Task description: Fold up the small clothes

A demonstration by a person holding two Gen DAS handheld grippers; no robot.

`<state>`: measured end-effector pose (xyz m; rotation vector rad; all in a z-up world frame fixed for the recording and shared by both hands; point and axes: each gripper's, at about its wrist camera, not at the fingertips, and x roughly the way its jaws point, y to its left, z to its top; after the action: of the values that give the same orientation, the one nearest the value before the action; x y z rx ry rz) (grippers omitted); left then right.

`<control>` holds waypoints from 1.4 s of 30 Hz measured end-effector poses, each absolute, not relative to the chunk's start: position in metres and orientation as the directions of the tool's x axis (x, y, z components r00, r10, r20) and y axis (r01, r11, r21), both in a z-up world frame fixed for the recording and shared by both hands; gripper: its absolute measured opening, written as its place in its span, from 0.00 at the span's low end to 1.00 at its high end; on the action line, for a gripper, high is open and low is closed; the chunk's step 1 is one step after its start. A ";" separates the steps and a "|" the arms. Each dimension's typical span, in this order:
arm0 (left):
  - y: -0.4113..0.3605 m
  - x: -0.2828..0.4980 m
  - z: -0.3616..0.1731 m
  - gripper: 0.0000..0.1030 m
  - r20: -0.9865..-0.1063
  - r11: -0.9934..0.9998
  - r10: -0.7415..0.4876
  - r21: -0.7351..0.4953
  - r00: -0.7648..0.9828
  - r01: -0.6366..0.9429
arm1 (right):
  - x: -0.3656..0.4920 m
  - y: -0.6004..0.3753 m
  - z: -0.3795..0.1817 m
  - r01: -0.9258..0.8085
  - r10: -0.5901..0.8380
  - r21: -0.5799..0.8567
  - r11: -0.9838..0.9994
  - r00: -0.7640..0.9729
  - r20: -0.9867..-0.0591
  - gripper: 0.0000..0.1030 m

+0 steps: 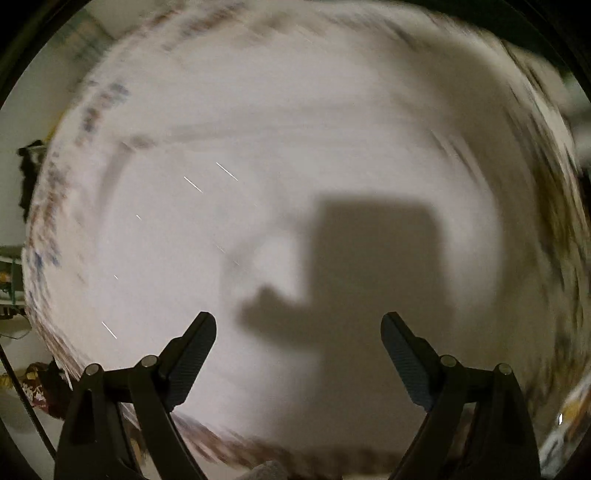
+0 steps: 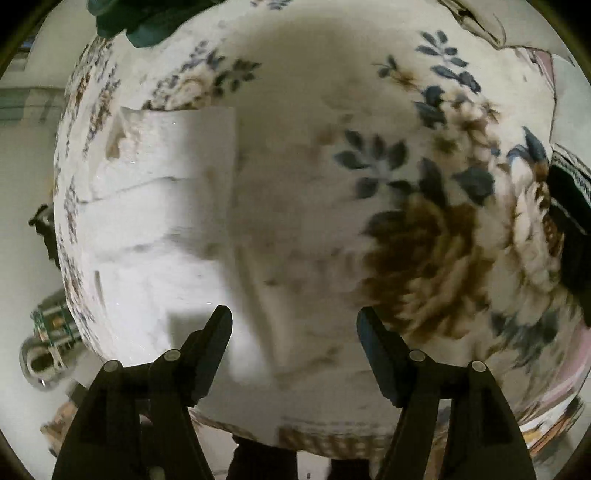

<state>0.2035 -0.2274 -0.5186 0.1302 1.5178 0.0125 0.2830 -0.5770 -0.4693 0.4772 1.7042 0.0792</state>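
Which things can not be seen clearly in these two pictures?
- Left wrist view: motion blur smears the white cloth; its folds are unreadable.
- Left wrist view: a dark shadow covers the cloth ahead of the left hand-held gripper.
- Right wrist view: the dark garment is cut off by the right edge.
- Right wrist view: the green item is cut off at the top.

A home: floral bedspread (image 2: 424, 229), shoe (image 2: 38, 360) on floor.
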 end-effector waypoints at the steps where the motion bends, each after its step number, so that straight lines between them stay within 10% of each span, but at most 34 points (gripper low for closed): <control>1: -0.242 0.191 -0.525 0.88 -0.996 0.994 0.079 0.081 0.026 0.077 | 0.283 -0.586 -0.473 0.258 0.353 0.314 0.914 -0.121 -0.928 0.70; 9: -0.336 0.133 -0.584 0.88 -0.986 0.985 0.151 0.143 -0.067 0.100 | 0.304 -0.641 -0.503 0.255 0.397 0.356 0.899 -0.130 -0.909 0.70; 12: -0.339 0.142 -0.593 0.49 -0.984 0.981 0.175 0.173 -0.021 0.085 | 0.324 -0.643 -0.519 0.282 0.485 0.441 0.852 -0.108 -0.868 0.70; 13: -0.338 0.145 -0.588 0.18 -0.986 0.983 0.167 0.167 0.002 0.073 | 0.332 -0.638 -0.522 0.292 0.517 0.472 0.832 -0.096 -0.851 0.70; 16: -0.333 0.149 -0.567 0.06 -0.988 0.989 0.139 0.142 0.062 0.047 | 0.366 -0.622 -0.539 0.311 0.613 0.567 0.762 -0.067 -0.787 0.70; 25: -0.281 0.147 -0.478 0.03 -0.983 0.995 0.084 0.075 0.163 -0.063 | 0.440 -0.556 -0.597 0.456 0.797 0.699 0.551 -0.041 -0.603 0.65; 26: -0.276 0.144 -0.472 0.03 -0.982 0.995 0.084 0.073 0.169 -0.071 | 0.443 -0.546 -0.600 0.457 0.806 0.703 0.544 -0.054 -0.589 0.56; 28: -0.269 0.146 -0.460 0.03 -0.980 0.993 0.094 0.080 0.175 -0.084 | 0.447 -0.529 -0.598 0.435 0.784 0.685 0.584 -0.081 -0.616 0.09; 42: -0.104 0.153 -0.421 0.02 -0.975 0.948 -0.034 -0.100 0.217 -0.301 | 0.501 -0.358 -0.422 0.115 0.585 0.577 0.808 -0.052 -0.809 0.07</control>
<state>0.1527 -0.1041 -0.4214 -0.2938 1.3444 0.1890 0.5010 -0.3580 -0.4224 0.5686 1.5993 0.4174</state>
